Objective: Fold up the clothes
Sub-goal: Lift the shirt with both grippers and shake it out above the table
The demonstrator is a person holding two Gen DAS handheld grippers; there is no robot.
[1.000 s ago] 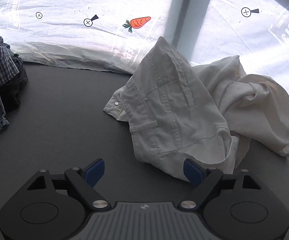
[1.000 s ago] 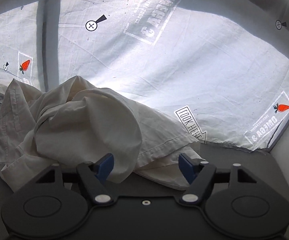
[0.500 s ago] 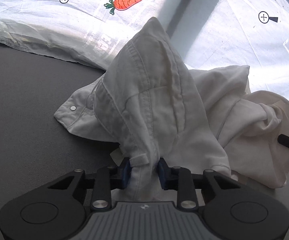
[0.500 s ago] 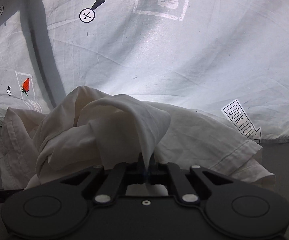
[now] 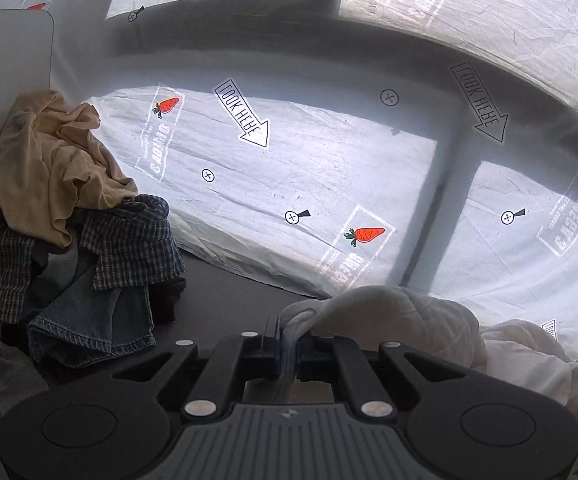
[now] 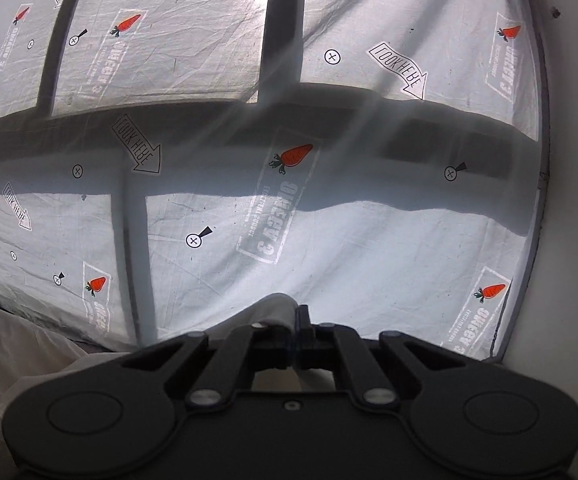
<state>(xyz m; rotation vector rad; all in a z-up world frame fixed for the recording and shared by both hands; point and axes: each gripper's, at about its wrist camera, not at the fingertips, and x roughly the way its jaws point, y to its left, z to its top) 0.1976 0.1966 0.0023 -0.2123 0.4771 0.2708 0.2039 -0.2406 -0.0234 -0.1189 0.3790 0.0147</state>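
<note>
Both claws clamped tight on white garment (image 5: 393,312): left gripper (image 5: 287,346), right gripper (image 6: 293,330). Dark table (image 5: 225,284) mid-frame, printed sheet (image 5: 329,168) behind, clothes pile (image 5: 69,216) left.

Strong backlight through the printed sheet (image 6: 329,248), barred shadows, fisheye-bent edges.

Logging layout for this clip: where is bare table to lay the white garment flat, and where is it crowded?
Bare dark table shows between the clothes pile on the left, the printed sheet behind, and the white garment pinched in the left hand-held gripper. The left side is crowded by the pile.
</note>
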